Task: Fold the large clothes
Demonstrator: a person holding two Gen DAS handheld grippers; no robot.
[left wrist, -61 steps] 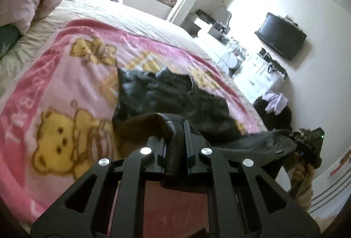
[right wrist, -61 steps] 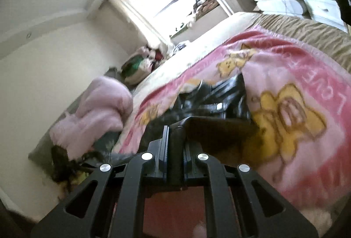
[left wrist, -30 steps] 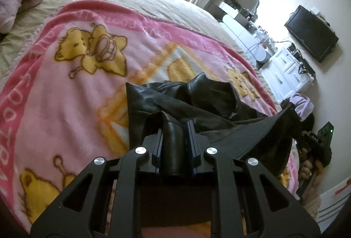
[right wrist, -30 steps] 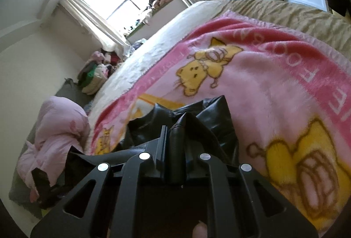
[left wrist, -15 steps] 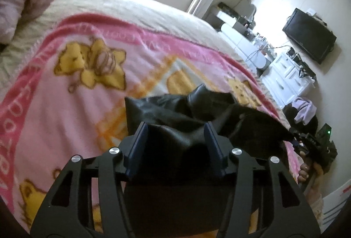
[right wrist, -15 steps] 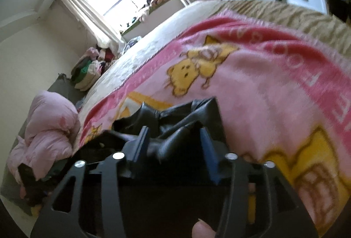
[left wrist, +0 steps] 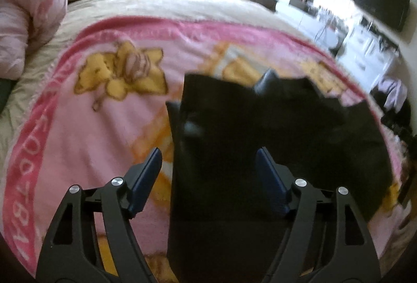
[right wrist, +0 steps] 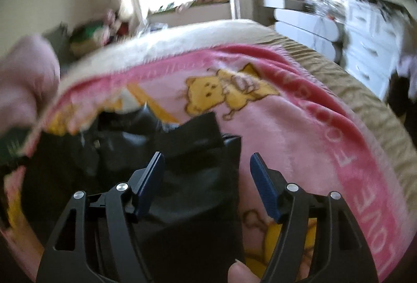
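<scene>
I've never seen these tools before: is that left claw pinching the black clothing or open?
Open. The left gripper has its blue pads spread wide, and the black garment lies loose between them on the pink blanket.

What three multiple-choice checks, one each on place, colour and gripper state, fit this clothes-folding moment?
1. Where does the black garment lie?
A. on the pink bear blanket
B. on the white dresser
C. on the floor

2. What colour are the gripper fingers' inner pads?
A. red
B. blue
C. green

3. How do the left gripper and right gripper stand?
A. both shut on cloth
B. one open
C. both open

Key: 1 A, blanket shows around the garment; 2 B, blue faces show; 3 C, fingers stand wide apart.
</scene>
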